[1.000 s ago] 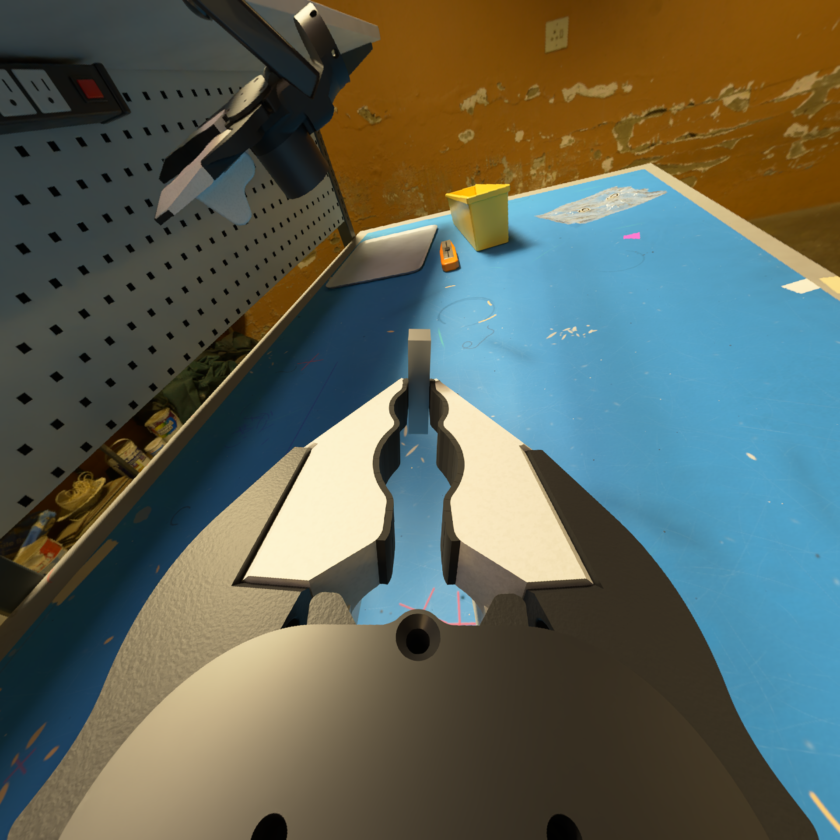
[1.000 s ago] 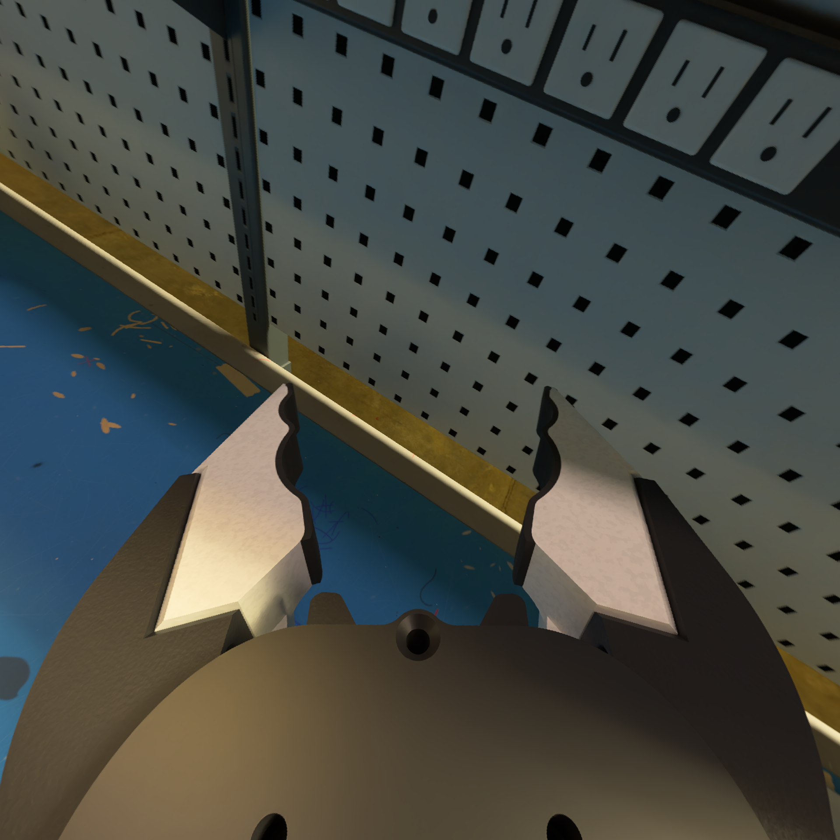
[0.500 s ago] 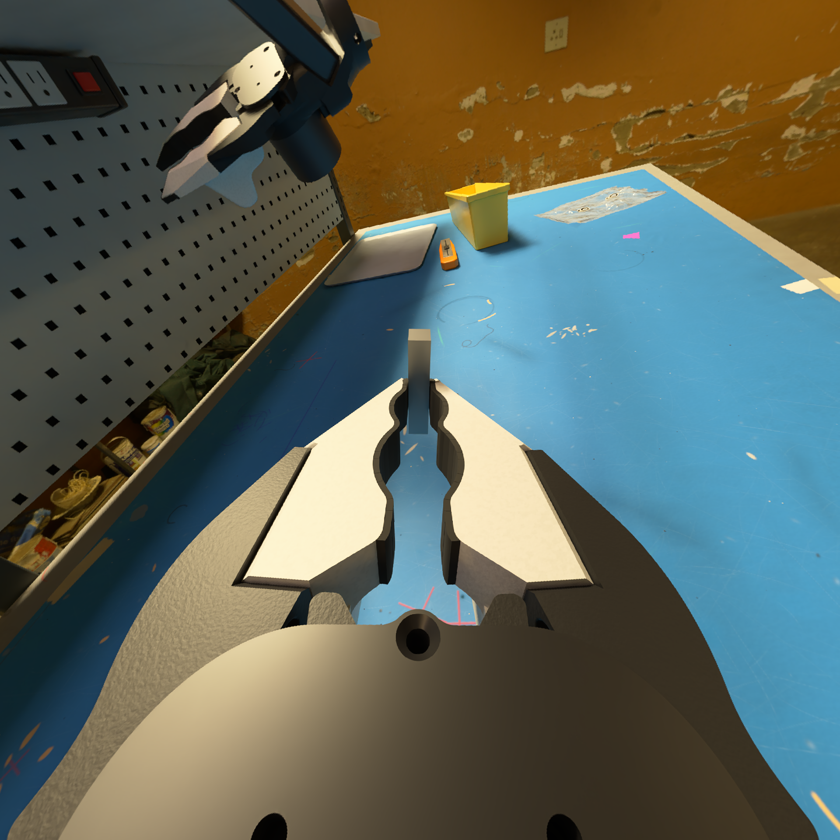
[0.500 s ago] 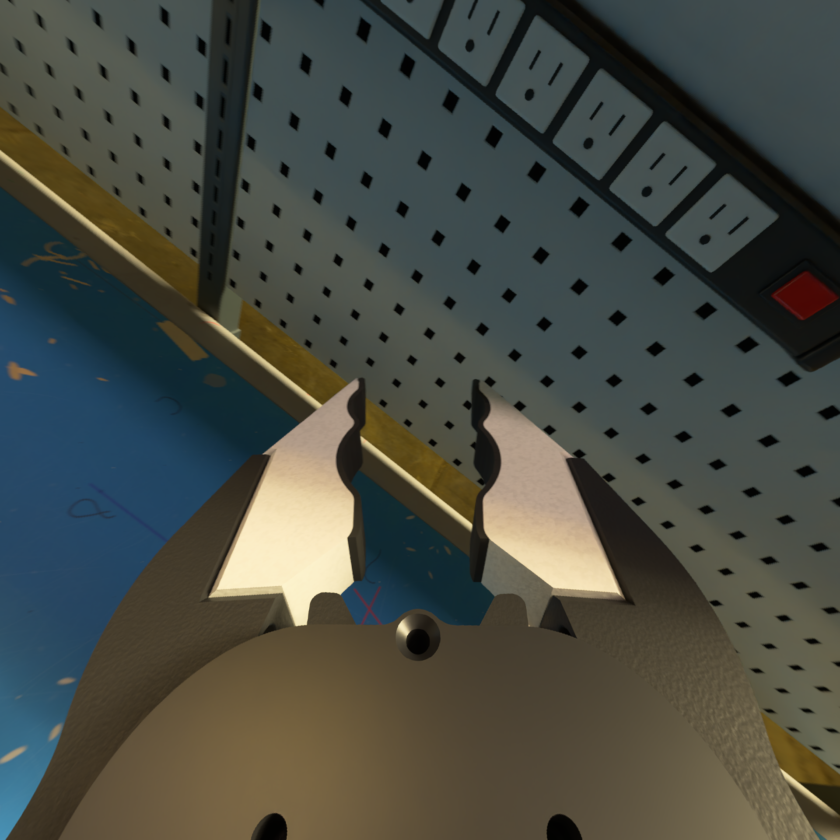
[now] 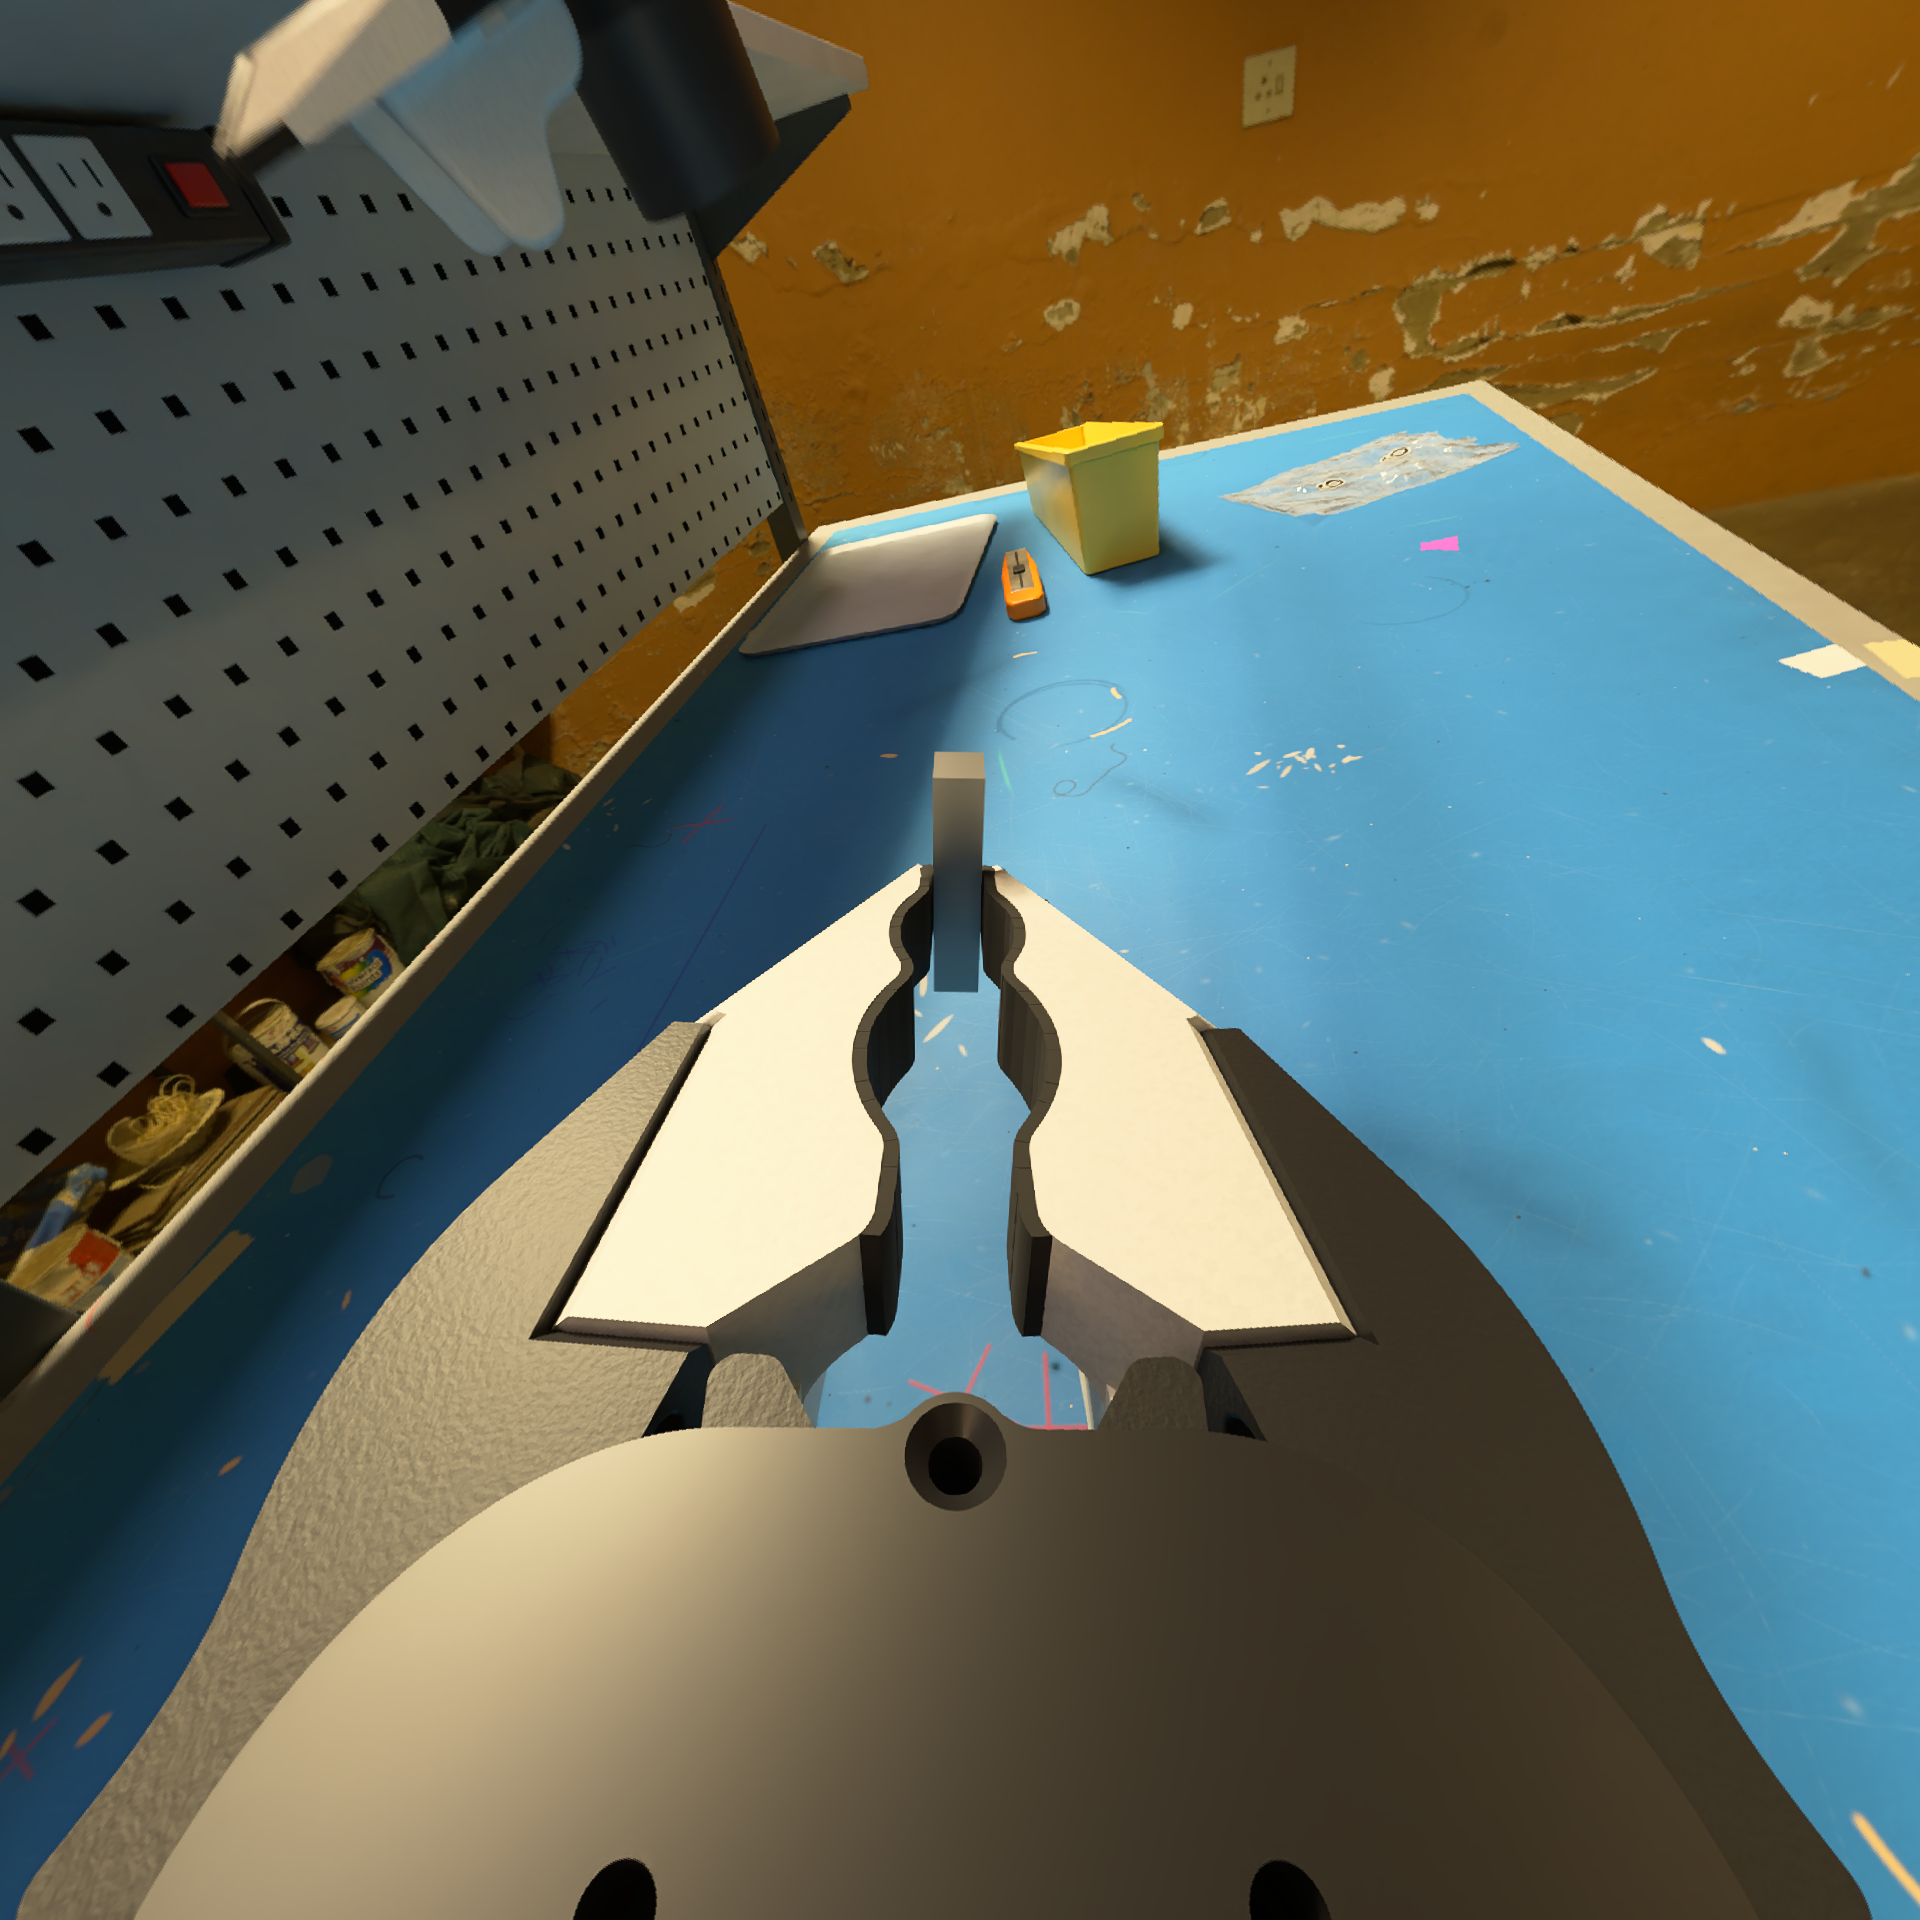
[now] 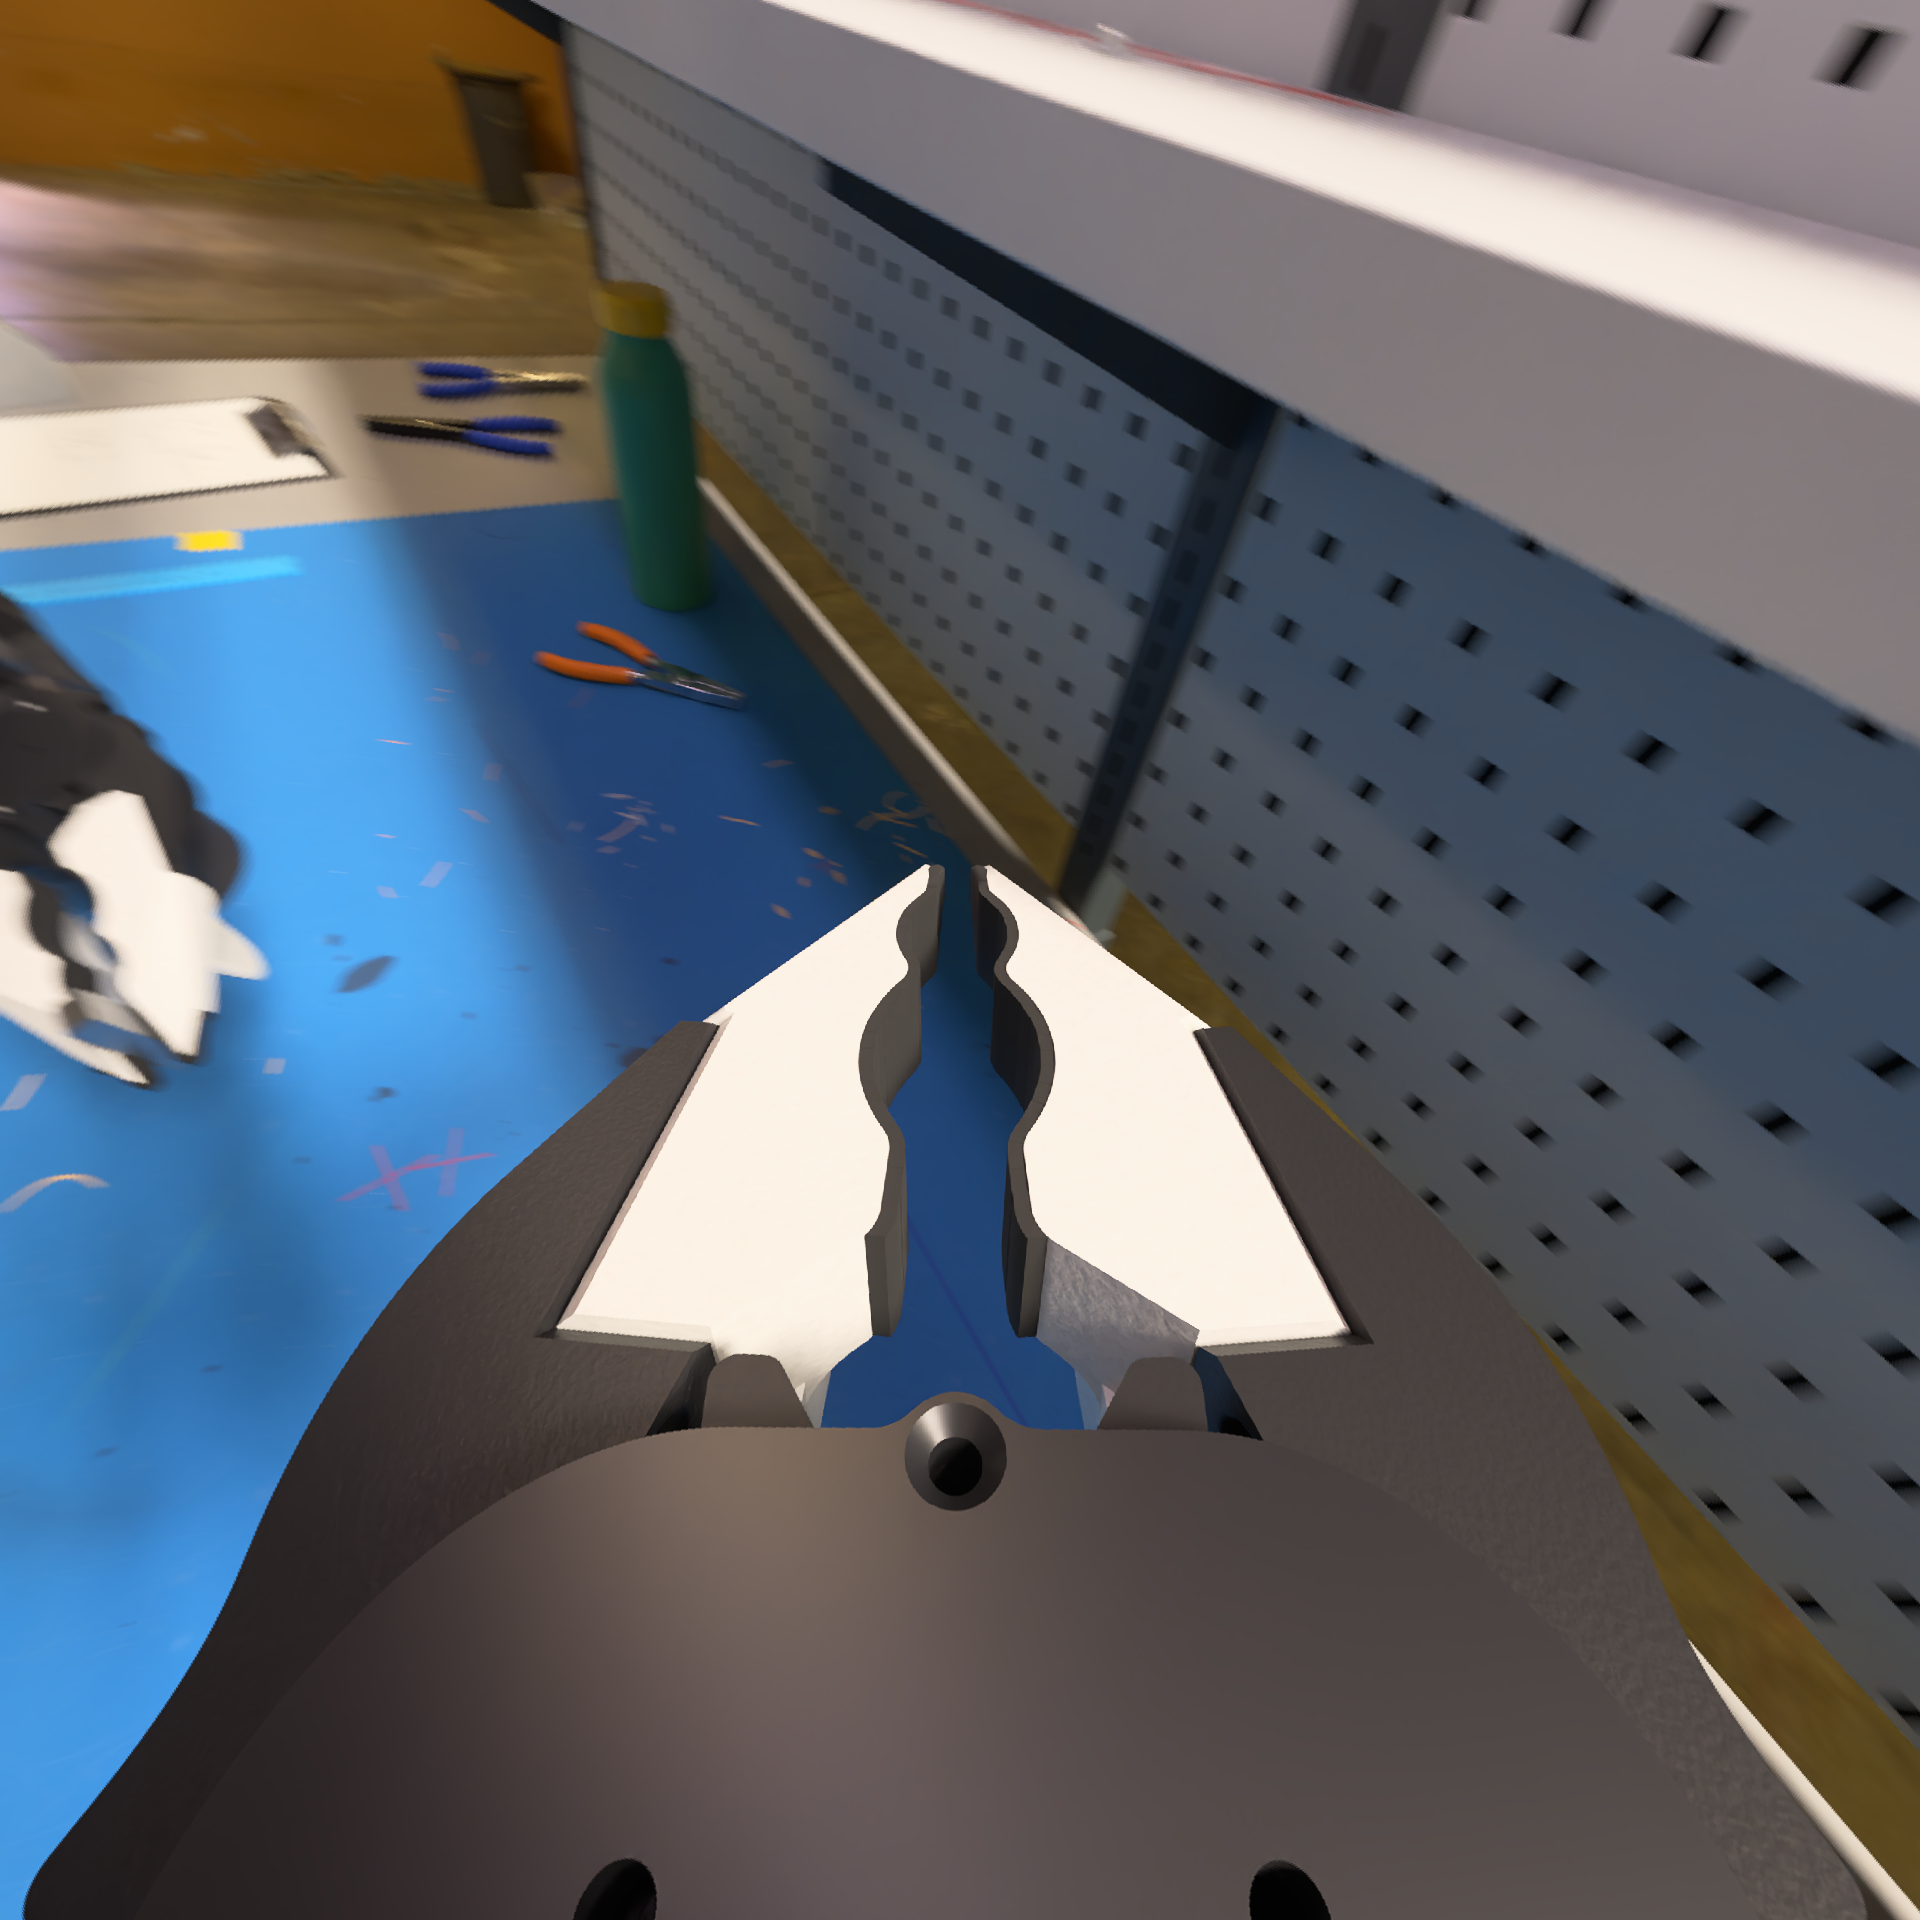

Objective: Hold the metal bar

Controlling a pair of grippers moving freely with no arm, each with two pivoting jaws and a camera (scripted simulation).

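Note:
The metal bar (image 5: 957, 821) is a short grey flat bar. My left gripper (image 5: 956, 883) is shut on it at the fingertips and holds it upright above the blue table (image 5: 1455, 935). My right gripper (image 6: 956, 883) is shut and empty, close to the pegboard (image 6: 1455, 831) and above the table. It also shows in the left wrist view (image 5: 395, 114), high at the top left in front of the pegboard. The left gripper shows blurred at the left edge of the right wrist view (image 6: 114, 966); the bar cannot be made out there.
A yellow bin (image 5: 1096, 494), an orange utility knife (image 5: 1023, 587) and a grey tray (image 5: 873, 587) sit at the far end. A green bottle (image 6: 649, 457), orange pliers (image 6: 634, 665), blue-handled pliers (image 6: 468, 426) and a clipboard (image 6: 156, 452) lie the other way. A shelf (image 6: 1351, 135) overhangs.
My right gripper has closed from wide open to shut, risen, and turned to look along the pegboard. My left gripper still holds the bar in the same place.

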